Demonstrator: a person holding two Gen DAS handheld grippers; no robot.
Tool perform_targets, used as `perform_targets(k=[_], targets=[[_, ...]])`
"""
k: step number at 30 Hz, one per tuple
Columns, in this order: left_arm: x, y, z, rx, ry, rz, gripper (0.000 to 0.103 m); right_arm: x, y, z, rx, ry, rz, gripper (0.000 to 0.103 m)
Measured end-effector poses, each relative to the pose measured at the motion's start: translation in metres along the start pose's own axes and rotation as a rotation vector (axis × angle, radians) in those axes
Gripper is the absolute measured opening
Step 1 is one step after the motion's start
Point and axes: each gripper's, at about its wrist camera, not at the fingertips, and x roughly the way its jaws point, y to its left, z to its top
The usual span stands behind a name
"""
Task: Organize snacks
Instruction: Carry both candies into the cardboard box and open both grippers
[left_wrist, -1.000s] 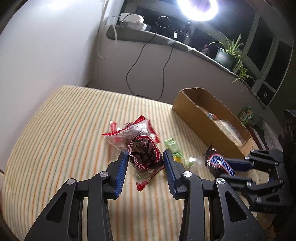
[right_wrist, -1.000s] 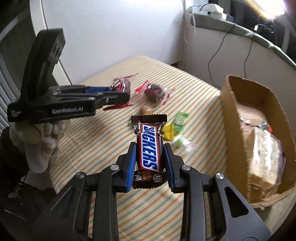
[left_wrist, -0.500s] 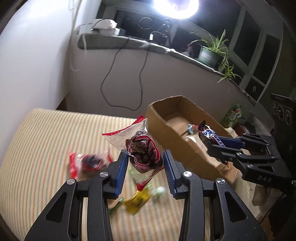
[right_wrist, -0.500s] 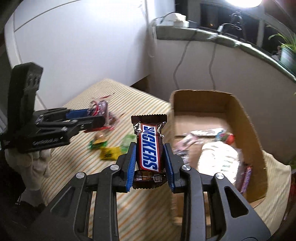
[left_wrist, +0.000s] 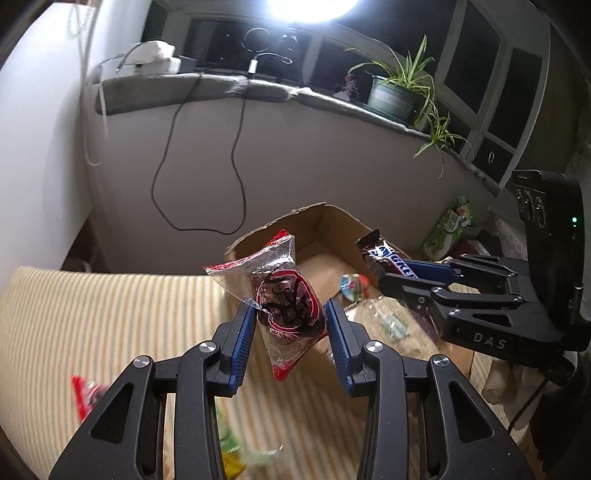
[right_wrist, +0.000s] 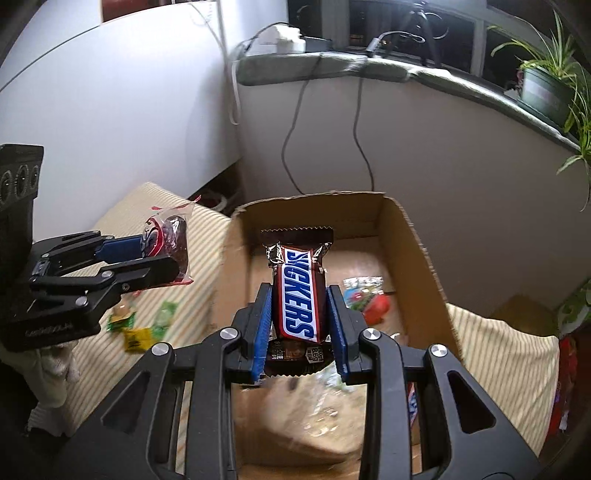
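Right tool (right_wrist: 300, 325) clamping chocolate bar (right_wrist: 298, 291) upright above box (right_wrist: 417, 236); left tool (left_wrist: 291, 332), gripping candy bag (left_wrist: 284, 299), beside rim.

You hold a brown Snickers (right_wrist: 300, 295) with blue lettering and a red-and-clear packet (left_wrist: 286, 301); cloth (left_wrist: 92, 317) is cream, striped; box (right_wrist: 413, 236) brown.

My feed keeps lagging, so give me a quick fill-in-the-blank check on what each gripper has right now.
1. The right gripper is shut on a bar whose wrapper reads ____.
2. The left gripper is shut on a clear packet printed in black and ____.
3. The bar hangs above the open cardboard ____.
4. On the windowsill stands a potted ____.

Missing words: Snickers; red; box; plant
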Motion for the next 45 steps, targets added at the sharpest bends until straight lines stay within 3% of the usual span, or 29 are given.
perform_targets(k=[16, 36, 38, 40, 45], targets=[[0.031, -0.020, 0.009, 0.038, 0.040, -0.008, 0.037, 0.022, -0.040, 0.004, 0.065, 0.040, -0.044, 0.030], [0.034, -0.026, 0.010, 0.057, 0.054, 0.004, 0.043, 0.020, -0.040, 0.006, 0.061, 0.043, -0.062, 0.030], [0.033, -0.027, 0.010, 0.058, 0.051, 0.005, 0.044, 0.019, -0.040, 0.006, 0.061, 0.042, -0.071, 0.037], [0.031, -0.028, 0.011, 0.059, 0.048, 0.004, 0.044, 0.017, -0.039, 0.006, 0.060, 0.033, -0.081, 0.056], [0.027, -0.029, 0.011, 0.062, 0.040, 0.003, 0.044, 0.011, -0.040, 0.005, 0.062, 0.024, -0.093, 0.064]])
